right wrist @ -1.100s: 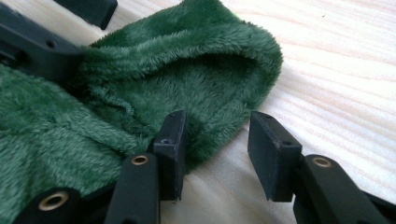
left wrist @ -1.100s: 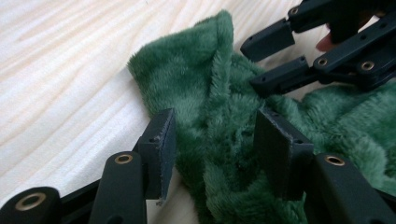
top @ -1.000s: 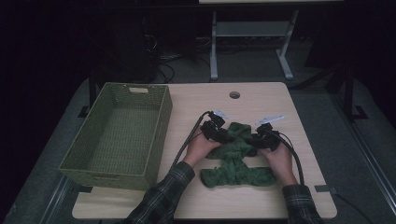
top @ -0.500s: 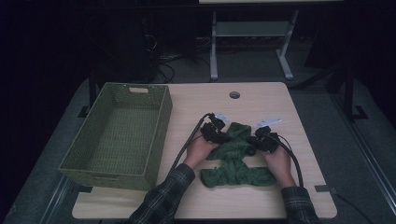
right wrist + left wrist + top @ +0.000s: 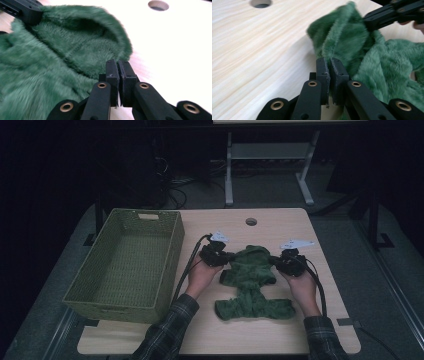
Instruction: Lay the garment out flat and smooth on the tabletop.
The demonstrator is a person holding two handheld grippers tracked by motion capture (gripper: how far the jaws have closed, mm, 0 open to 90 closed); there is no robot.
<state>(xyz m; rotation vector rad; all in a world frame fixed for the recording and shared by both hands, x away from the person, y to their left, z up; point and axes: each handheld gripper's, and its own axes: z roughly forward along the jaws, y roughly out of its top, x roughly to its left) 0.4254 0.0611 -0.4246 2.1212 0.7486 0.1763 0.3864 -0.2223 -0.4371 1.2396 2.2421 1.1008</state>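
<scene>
A green fuzzy hooded garment lies spread on the wooden table, hood toward the far side. My left gripper sits at the garment's left upper edge. In the left gripper view its jaws are shut on a raised fold of the green fabric. My right gripper holds the right upper edge. The right gripper view shows its jaws shut at the hood's rim. Each gripper view also catches the other gripper's black jaw across the garment.
A green woven basket with nothing in it stands on the table's left half, close to my left forearm. A round cable hole sits near the table's far edge. Bare wood lies beyond the hood and along the front edge.
Both grippers have moved apart, left going left and right going right. The garment's upper part is pulled wider and flatter between them.
</scene>
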